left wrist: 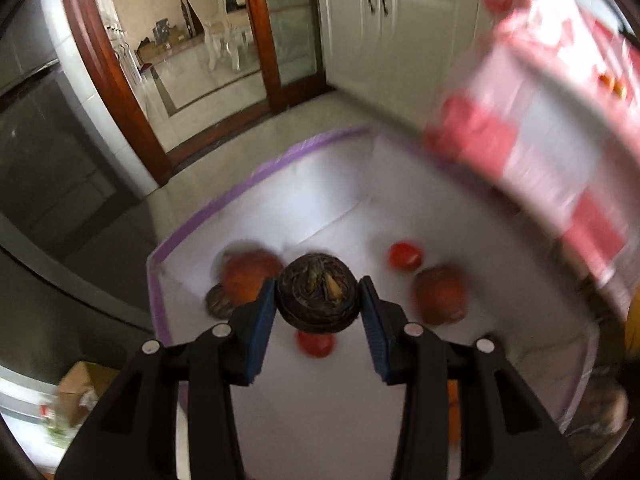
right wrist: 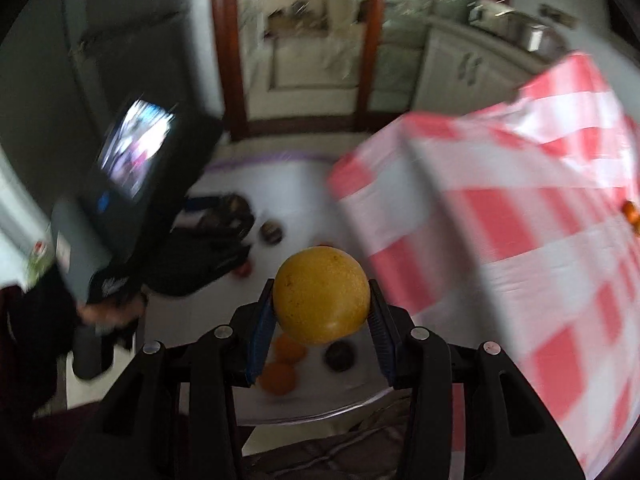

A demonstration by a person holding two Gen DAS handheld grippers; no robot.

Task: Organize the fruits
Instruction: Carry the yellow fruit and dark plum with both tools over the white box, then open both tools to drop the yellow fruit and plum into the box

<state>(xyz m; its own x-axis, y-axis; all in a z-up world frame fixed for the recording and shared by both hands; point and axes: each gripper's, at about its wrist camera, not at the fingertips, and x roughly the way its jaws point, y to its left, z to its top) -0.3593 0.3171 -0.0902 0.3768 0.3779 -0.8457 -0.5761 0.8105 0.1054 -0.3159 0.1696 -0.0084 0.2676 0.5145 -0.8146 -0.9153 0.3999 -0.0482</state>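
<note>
- My left gripper (left wrist: 318, 300) is clamped on a dark, wrinkled round fruit (left wrist: 318, 294), blue pads against its two sides. It is near-spherical, so I can name no long axis; its puckered stem end faces my camera.
- My right gripper (right wrist: 322, 300) grips a yellow round fruit (right wrist: 322, 296) the same way, pads on either flank; it shows no clear long axis or stem.
- Below the left catch lies a white sheet (left wrist: 328, 208) with a purple edge (left wrist: 224, 200). On it sit two orange-brown fruits (left wrist: 250, 280), two small red ones (left wrist: 405, 256) and another dark one (left wrist: 219, 301).
- A red-and-white checked bag (left wrist: 552, 120) hangs blurred at the right, above the sheet.
- Beyond the sheet are a pale tiled floor (left wrist: 224, 92), a dark wooden door frame (left wrist: 108, 76) and white cabinets (left wrist: 384, 28).
</note>
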